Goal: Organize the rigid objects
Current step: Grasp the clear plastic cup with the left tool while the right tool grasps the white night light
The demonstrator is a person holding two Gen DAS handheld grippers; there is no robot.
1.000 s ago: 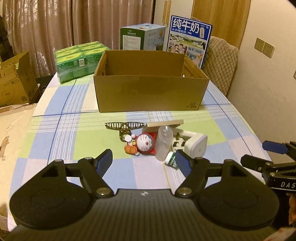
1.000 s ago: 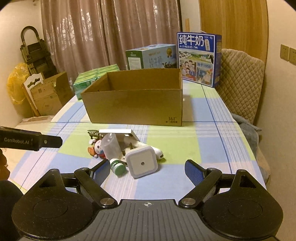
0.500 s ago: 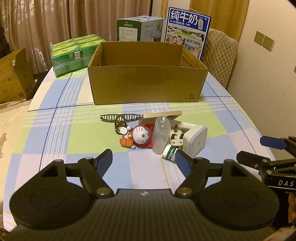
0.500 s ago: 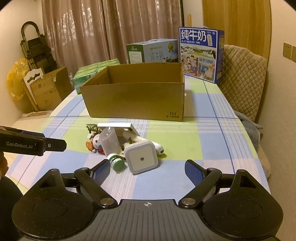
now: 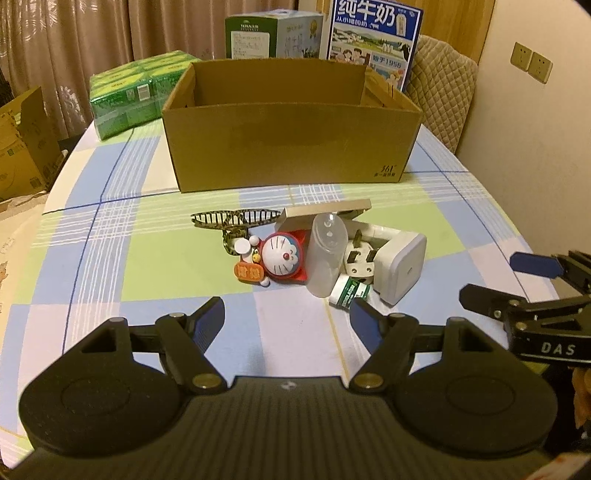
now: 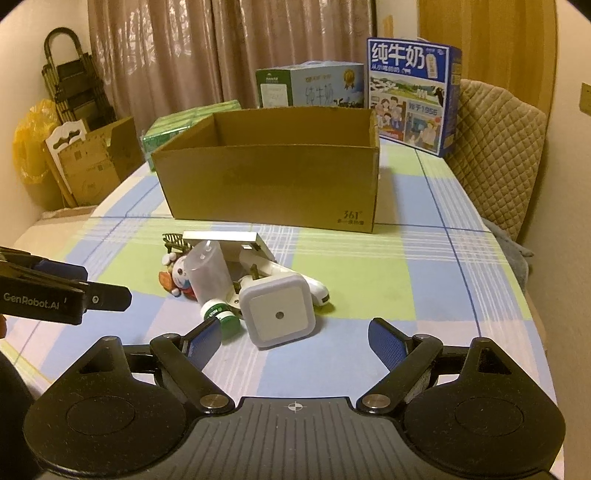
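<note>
A heap of small objects lies on the checked tablecloth in front of an open cardboard box (image 5: 288, 147) (image 6: 273, 184). It holds a Doraemon figure (image 5: 280, 258), a clear plastic cup (image 5: 327, 254) (image 6: 208, 271), a white square night light (image 5: 400, 271) (image 6: 279, 314), a small green-labelled bottle (image 5: 349, 291) (image 6: 218, 314), a white plug (image 5: 360, 254), a patterned hair clip (image 5: 236, 219) and a flat beige box (image 5: 325, 210). My left gripper (image 5: 288, 317) is open and empty just short of the heap. My right gripper (image 6: 295, 339) is open, with the night light between its fingertips.
Behind the cardboard box stand green packs (image 5: 136, 92), a green-and-white carton (image 5: 273, 33) and a blue milk carton (image 5: 373, 33) (image 6: 413, 96). A padded chair (image 6: 495, 155) stands at the right. More boxes (image 6: 92, 162) are on the floor at the left.
Both grippers have moved forward toward the heap, which looks larger and closer. Both stay open.
</note>
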